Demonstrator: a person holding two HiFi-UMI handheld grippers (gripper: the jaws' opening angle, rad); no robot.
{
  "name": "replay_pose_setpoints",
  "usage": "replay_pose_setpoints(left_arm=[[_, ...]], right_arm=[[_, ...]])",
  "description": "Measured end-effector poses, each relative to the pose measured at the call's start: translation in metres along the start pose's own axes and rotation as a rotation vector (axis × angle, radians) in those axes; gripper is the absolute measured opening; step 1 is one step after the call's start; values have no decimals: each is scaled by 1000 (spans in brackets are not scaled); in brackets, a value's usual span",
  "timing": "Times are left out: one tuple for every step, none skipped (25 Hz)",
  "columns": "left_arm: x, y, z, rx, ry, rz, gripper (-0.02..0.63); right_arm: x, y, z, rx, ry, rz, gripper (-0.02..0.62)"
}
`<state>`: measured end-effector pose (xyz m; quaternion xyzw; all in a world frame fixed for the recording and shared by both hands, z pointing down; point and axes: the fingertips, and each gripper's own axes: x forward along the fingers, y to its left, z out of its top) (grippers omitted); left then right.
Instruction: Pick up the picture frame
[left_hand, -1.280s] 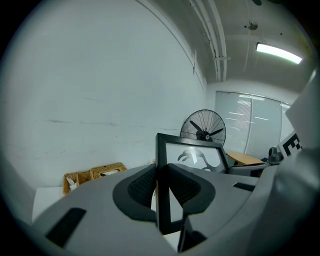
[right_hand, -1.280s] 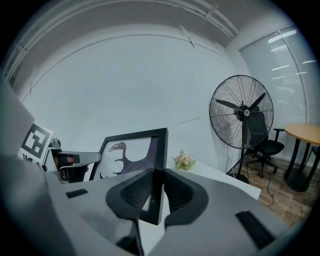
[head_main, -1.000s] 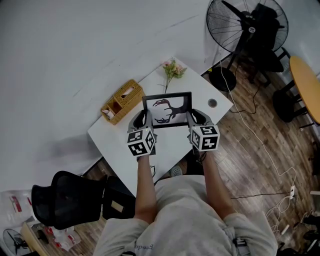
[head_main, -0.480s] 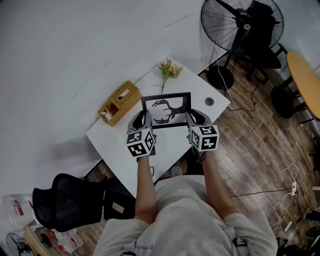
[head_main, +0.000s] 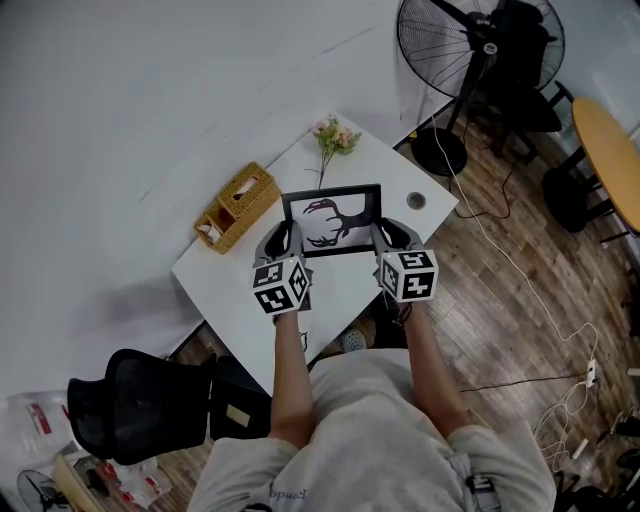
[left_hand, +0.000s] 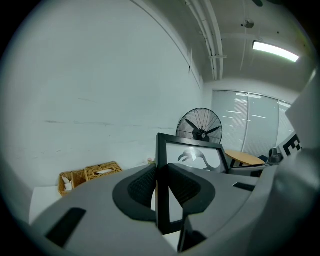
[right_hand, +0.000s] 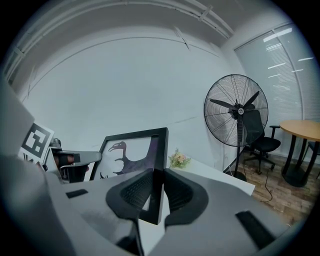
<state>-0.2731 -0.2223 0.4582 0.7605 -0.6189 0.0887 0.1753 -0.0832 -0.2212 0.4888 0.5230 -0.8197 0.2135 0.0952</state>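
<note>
Black rectangular picture frame (head_main: 333, 220), antler print, upright over white table (head_main: 385, 172), long axis crosswise. My left tongs (head_main: 286, 240) clamped on its left edge, right tongs (head_main: 384, 236) clamped on right edge; I'd lift both level.

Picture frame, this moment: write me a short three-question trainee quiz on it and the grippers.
1. True or false: the left gripper is shut on a side edge of the picture frame.
2. Multiple choice: what lies on the white table just beyond the frame's far edge? A. flowers B. a mug C. a book
3. Short answer: in the head view, which side edge of the frame does the right gripper clamp?

Key: 1 true; 2 A; 3 the right edge.
</note>
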Motion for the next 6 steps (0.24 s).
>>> replay_pose_setpoints(left_arm=[[1, -1, 0, 1, 1, -2, 89], [2, -3, 0, 1, 1, -4, 89], [2, -5, -1, 1, 2, -5, 89], [3, -7, -1, 1, 3, -7, 89], [4, -9, -1, 2, 3, -8, 89], [6, -11, -1, 3, 4, -10, 89]], right_arm=[[0, -1, 0, 2, 0, -1, 77], [-1, -3, 0, 3, 0, -2, 77], [-1, -5, 0, 4, 0, -2, 77], [-2, -7, 0, 4, -1, -3, 77], [-3, -9, 0, 4, -1, -4, 77], [-3, -12, 1, 4, -2, -5, 77]])
